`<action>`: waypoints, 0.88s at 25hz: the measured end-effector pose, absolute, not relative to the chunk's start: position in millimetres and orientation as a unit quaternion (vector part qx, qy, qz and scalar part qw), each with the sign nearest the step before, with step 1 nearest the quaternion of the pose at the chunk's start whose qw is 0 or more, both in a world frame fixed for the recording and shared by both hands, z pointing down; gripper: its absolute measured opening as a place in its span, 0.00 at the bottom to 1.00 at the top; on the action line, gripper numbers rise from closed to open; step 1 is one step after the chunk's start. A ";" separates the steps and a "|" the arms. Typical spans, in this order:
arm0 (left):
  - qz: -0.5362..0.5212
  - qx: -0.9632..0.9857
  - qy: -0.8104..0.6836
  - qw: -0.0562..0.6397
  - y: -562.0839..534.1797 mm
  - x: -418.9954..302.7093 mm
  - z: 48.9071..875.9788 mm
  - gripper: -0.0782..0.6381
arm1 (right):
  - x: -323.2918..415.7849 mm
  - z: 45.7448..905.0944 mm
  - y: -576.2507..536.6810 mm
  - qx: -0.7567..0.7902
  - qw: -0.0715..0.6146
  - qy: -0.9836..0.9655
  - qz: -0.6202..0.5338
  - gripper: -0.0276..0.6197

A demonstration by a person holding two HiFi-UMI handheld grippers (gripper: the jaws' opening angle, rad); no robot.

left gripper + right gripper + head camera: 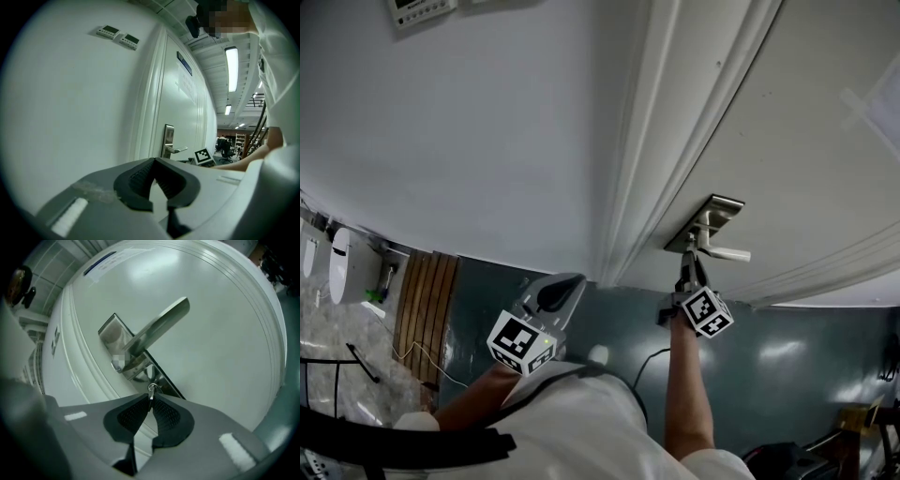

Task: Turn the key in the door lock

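the key sits in the lock just under the lever handle, on the metal plate near the door edge, and the right tongs are clenched on its head, the ribbed pads pressing it from both sides with only its small ring showing above the tips. holding it edge-on and this close to the plate looks meant to let a roll of the wrist pass straight into the lock without the key slipping or bending. in the head view the right forearm reaches up and forward, nearly straight, with the tongs pointing about level at the plate and the view rolled to one side, which suggests the turn is under way or about to start; how far the key has turned cannot be judged. the left tongs hang back near the body, well apart from the door, aimed along the wall, pads closed together on nothing, probably kept clear because one hand is enough.
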State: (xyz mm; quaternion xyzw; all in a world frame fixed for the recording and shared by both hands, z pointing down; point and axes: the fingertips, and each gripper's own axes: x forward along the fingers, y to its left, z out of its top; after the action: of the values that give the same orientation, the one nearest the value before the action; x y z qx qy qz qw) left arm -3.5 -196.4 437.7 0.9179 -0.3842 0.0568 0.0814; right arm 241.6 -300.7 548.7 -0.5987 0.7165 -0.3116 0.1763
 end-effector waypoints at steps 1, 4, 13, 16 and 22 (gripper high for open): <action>0.056 0.919 -0.383 0.081 -196.6 -3.5 437.1 0.11 | 242.6 550.6 -300.7 -0.607 0.163 0.716 -0.304 0.10; 0.055 0.920 -0.380 0.079 -196.7 -4.9 436.0 0.11 | 242.0 551.9 -300.5 -0.629 0.112 0.719 -0.273 0.10; 0.052 0.924 -0.372 0.077 -197.3 -9.9 433.3 0.11 | 238.9 552.7 -300.5 -0.664 -0.011 0.722 -0.193 0.11; 0.051 0.926 -0.365 0.075 -196.6 -11.0 433.1 0.11 | 238.0 552.9 -300.4 -0.670 -0.040 0.721 -0.171 0.11; 0.051 0.929 -0.360 0.074 -197.7 -15.5 433.3 0.11 | 237.0 553.7 -300.2 -0.673 -0.095 0.722 -0.126 0.12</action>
State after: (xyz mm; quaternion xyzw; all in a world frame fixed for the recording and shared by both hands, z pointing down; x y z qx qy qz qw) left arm -15.5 -197.7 433.3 0.9286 -0.3599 0.0507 0.0744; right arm 237.0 -300.2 553.7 -0.6734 0.7222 -0.1260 -0.0948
